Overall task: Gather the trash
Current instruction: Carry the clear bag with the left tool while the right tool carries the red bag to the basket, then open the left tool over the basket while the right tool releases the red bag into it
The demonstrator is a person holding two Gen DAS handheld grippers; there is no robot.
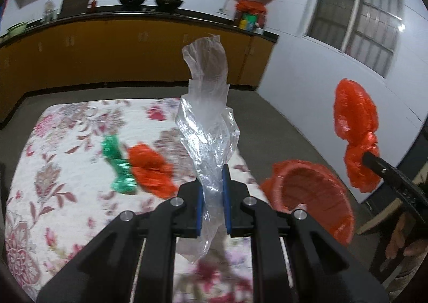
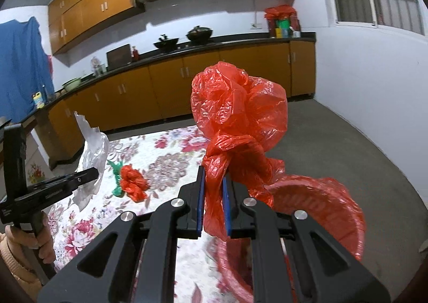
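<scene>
Holding crumpled plastic above a flowered table (image 1: 53, 142) in a kitchen.
Left hand-held gripper (image 1: 214, 190) clamps a clear crinkled plastic bag (image 1: 208, 116); right hand-held gripper (image 2: 214, 196) clamps a red one (image 2: 238, 116).

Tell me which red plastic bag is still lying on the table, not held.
The crumpled red bag on the floral tablecloth, touching the green bag. The other red bag is clamped in the right gripper.
</scene>
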